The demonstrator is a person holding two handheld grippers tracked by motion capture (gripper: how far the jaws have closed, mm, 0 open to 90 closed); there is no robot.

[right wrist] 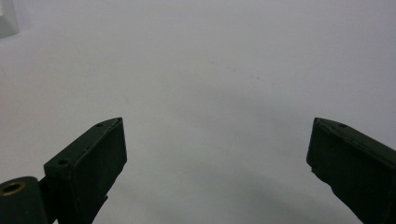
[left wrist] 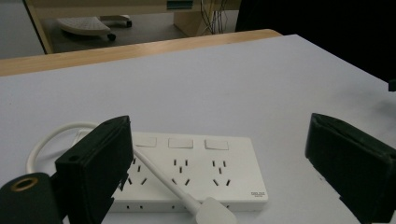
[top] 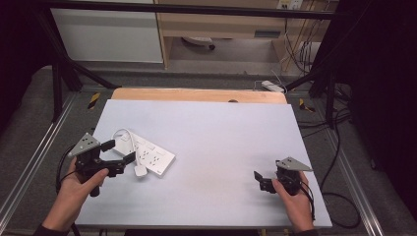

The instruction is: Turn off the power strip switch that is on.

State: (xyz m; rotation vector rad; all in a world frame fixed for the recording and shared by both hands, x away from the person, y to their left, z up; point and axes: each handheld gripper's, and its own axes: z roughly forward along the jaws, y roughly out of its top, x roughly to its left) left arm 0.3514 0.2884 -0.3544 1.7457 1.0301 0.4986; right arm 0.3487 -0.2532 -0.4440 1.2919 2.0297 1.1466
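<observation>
A white power strip lies flat at the left of the pale table. Its white cable loops behind it and ends in a white plug by its near edge. My left gripper is open just left of the strip, held in a hand. In the left gripper view the strip lies ahead between the jaws of the left gripper, the cable crosses its sockets, and the plug rests nearest. My right gripper is open at the near right, and in its own view the right gripper has bare table between its jaws.
A wooden board borders the table's far edge. Metal frame rails run along both sides. Cables and another white strip lie on the floor at the back right, and a chair base sits beyond the table.
</observation>
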